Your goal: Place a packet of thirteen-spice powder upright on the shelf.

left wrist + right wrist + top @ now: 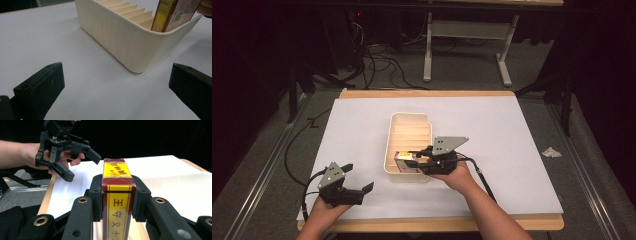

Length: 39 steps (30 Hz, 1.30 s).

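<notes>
A cream ribbed bin (411, 131) with inner slots stands mid-table. At its near end a red and yellow box (406, 160) stands upright, and my right gripper (421, 156) is shut on it from the right. In the right gripper view the box (117, 170) sits clamped between the two jaws of the right gripper (118, 193). My left gripper (361, 181) is open near the front left of the table, empty, apart from the bin. In the left gripper view the left gripper (117, 86) faces the bin's corner (130, 47), with the box (175, 15) rising above the rim.
A white sheet (512, 150) covers the wooden table (427, 93). Cables (382, 65) and a white table frame (467, 30) are on the floor behind. A crumpled paper scrap (551, 152) lies off the table's right side.
</notes>
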Tool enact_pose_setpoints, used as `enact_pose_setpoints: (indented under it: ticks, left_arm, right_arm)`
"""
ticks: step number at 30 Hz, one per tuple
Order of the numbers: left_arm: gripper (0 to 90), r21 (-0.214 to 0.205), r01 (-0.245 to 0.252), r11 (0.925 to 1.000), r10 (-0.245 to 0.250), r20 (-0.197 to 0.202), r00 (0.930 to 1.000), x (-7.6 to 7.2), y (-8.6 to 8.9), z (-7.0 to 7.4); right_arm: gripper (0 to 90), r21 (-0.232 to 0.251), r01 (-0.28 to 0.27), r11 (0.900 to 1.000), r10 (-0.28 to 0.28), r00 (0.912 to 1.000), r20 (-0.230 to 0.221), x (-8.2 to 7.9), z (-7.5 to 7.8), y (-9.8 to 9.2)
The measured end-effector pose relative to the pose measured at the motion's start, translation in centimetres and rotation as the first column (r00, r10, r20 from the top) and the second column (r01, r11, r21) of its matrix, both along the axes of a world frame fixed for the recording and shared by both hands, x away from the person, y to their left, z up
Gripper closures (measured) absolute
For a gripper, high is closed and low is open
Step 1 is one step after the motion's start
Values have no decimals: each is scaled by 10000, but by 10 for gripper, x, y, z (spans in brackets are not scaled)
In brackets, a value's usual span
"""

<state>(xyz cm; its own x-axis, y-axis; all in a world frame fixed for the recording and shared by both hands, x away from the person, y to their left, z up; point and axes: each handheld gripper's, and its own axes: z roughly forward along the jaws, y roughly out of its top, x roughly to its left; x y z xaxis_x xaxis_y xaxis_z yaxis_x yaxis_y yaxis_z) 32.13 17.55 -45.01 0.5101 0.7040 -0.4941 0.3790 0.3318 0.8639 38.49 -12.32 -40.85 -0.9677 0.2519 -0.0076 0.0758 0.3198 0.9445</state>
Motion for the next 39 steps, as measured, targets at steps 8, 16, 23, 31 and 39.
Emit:
enact_pose_setpoints:
  ticks: [8,16,23,31,39]
  left_arm:
    - [7,15,-15,10000,15,19,10000,0,-1,0]
    - [7,66,-6,10000,7,-6,10000,0,-1,-1]
    - [7,23,-11,10000,11,-2,10000,0,-1,-1]
    - [7,6,9,10000,-9,-23,10000,0,-1,-1]
    - [7,-21,44,10000,-44,-28,10000,0,-1,0]
  right_arm:
    - [686,-135,40,9999,-42,9999,-151,2,-6,2]
    - [686,-155,101,9998,-105,9996,-255,3,-10,2]
    - [686,-240,30,9997,-36,9997,-232,4,-13,3]
    - [685,-309,96,9995,-105,9995,-291,3,-16,4]
    - [681,-351,197,9992,-210,9990,-385,1,-17,-1]
